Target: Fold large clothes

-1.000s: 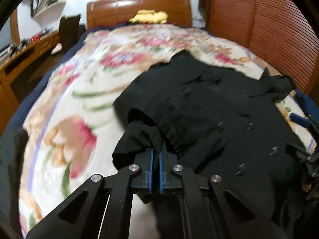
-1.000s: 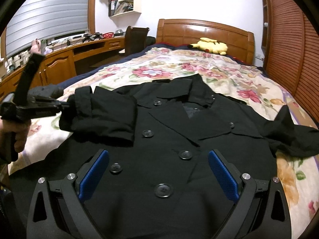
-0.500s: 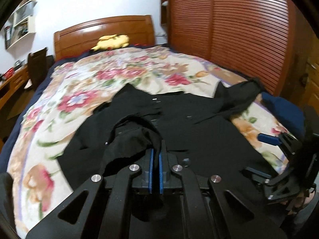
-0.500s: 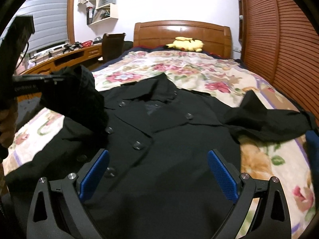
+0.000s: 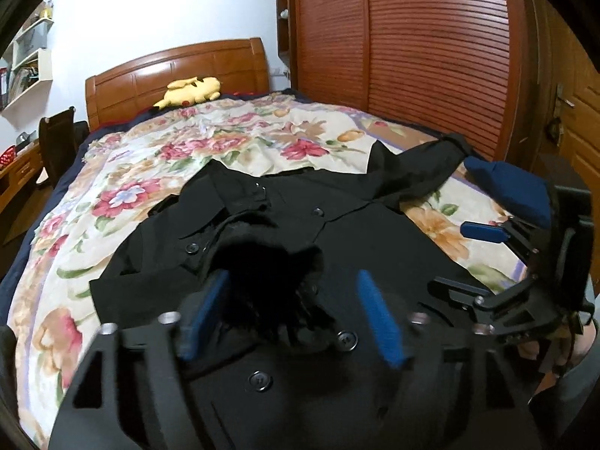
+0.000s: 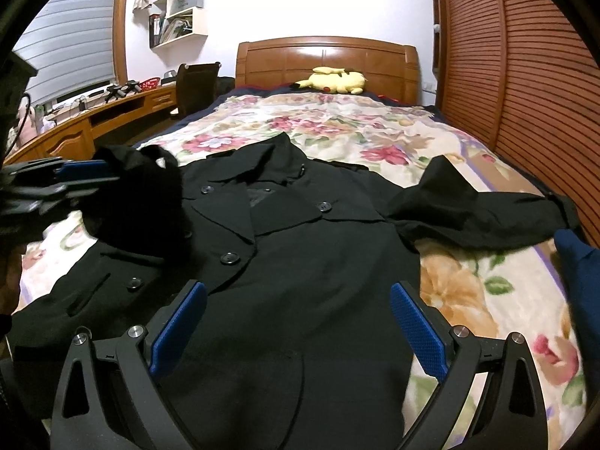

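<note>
A black double-breasted coat [image 6: 300, 232] lies front up on the floral bedspread [image 6: 337, 127]. Its left sleeve [image 5: 270, 281] is bunched over the coat's chest, between the pads of my left gripper [image 5: 291, 277]. The jaws are opening and the cloth hangs loose between them. From the right wrist view, the left gripper [image 6: 93, 178] is at the left edge beside that sleeve [image 6: 142, 202]. My right gripper [image 6: 298, 326] is open and empty above the coat's lower front; it also shows as the right gripper [image 5: 450, 257]. The other sleeve [image 6: 468, 217] lies spread out to the right.
A yellow plush toy [image 6: 333, 80] rests by the wooden headboard [image 6: 326, 56]. A slatted wooden wardrobe [image 5: 431, 56] runs along the bed's right side. A blue cushion [image 5: 510, 191] sits at the bed's right edge. A desk [image 6: 75, 131] and a chair [image 6: 197, 86] stand left.
The left gripper carried the sleeve across onto the coat's front, then its jaws spread apart from shut. The right gripper stayed open and shifted a little sideways.
</note>
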The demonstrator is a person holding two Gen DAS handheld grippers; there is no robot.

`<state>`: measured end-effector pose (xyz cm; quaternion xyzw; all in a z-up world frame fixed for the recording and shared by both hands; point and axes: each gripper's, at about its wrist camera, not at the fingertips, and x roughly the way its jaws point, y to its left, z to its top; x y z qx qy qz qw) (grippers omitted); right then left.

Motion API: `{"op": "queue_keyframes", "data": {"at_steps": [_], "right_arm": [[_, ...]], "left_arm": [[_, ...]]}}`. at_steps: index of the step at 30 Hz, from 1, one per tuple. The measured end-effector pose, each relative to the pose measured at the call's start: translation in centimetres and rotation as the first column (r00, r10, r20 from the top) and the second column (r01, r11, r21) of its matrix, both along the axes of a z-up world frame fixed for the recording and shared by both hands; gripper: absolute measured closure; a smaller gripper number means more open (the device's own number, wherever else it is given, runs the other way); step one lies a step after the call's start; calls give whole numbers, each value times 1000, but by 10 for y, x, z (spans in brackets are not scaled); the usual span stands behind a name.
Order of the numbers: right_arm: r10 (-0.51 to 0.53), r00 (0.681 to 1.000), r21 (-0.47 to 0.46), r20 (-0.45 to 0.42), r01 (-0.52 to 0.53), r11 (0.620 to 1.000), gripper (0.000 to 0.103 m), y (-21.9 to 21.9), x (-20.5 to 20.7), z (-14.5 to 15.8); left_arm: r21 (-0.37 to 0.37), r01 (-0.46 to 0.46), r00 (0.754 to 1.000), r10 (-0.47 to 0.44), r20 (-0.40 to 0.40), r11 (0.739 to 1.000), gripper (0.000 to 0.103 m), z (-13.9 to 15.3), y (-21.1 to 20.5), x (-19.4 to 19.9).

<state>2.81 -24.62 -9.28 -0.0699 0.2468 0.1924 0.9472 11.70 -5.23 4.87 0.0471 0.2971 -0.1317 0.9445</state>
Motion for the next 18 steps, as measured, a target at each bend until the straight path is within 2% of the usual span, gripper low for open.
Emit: {"op": "queue_keyframes", "data": {"at_steps": [10, 14, 18], "right_arm": [[33, 999, 7, 2, -33, 999, 5, 12, 21, 0], [47, 999, 5, -3, -47, 999, 5, 20, 32, -2], [71, 997, 1, -6, -71, 998, 5, 35, 40, -3]], "left_arm": [[-40, -50, 998, 51, 29, 998, 26, -9, 31, -37], [-90, -39, 998, 42, 39, 995, 26, 0, 47, -48], [-72, -68, 994, 73, 75, 995, 26, 9, 59, -55]]}}
